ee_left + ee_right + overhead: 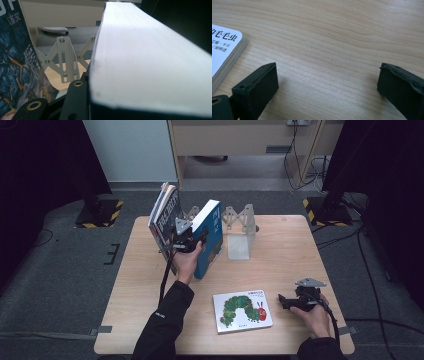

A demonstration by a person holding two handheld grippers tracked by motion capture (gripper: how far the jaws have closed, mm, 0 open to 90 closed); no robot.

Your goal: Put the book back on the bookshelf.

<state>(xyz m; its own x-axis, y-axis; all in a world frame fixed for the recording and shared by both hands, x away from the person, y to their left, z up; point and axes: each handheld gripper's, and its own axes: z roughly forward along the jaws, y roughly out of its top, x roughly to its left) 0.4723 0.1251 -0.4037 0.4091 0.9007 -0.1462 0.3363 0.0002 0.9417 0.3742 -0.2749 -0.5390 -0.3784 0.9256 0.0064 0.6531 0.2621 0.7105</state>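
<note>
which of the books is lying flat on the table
The caterpillar picture book, flat and cover up at the table's near edge. The blue book and the dark-covered books stand tilted by the left gripper.

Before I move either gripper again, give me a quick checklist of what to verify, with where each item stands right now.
1. Left gripper has the blue book clamped: ok; the left gripper view shows its page block against the jaw.
2. Blue book upright: not ok, it tilts.
3. Dark books leaning beside it are supported: cannot tell.
4. Metal folding book rack free to take a book: ok, its right side stands open.
5. Right gripper ready: ok, jaws spread over bare table.
6. Caterpillar picture book lies flat within the right gripper's reach: ok.
</note>
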